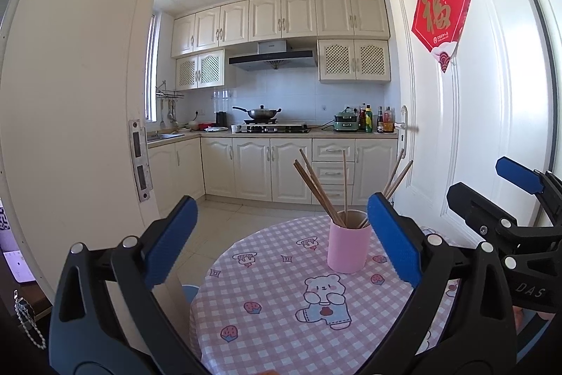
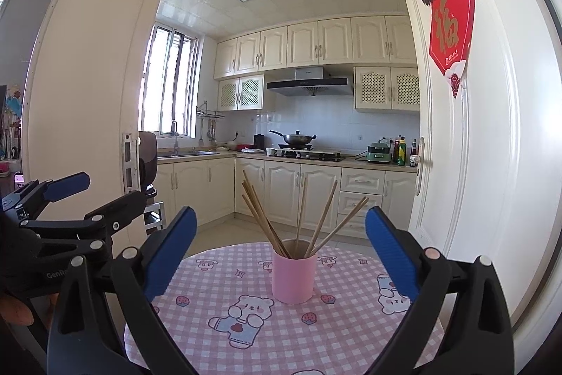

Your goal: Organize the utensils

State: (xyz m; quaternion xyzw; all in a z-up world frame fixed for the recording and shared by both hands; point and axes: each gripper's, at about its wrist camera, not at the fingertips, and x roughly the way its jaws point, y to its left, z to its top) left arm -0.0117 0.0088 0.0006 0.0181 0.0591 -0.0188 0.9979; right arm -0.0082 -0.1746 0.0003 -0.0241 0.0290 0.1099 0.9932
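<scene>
Holding both grippers up over the round table (image 1: pixel 267 333) w/ the pink checked cloth. My left gripper (image 1: pixel 282 241) is spread wide, nothing btwn its blue pads, and my right gripper (image 2: pixel 281 255) is the same: wide open, empty. The pink cup (image 2: pixel 294 276) stands upright on the cloth, just ahead of both, apart from the fingers. Wooden chopsticks (image 2: pixel 277 224) stand in it, fanned out, some leaning left, some right. Kitchen cabinets (image 2: pixel 281 192) sit well behind the table.
</scene>
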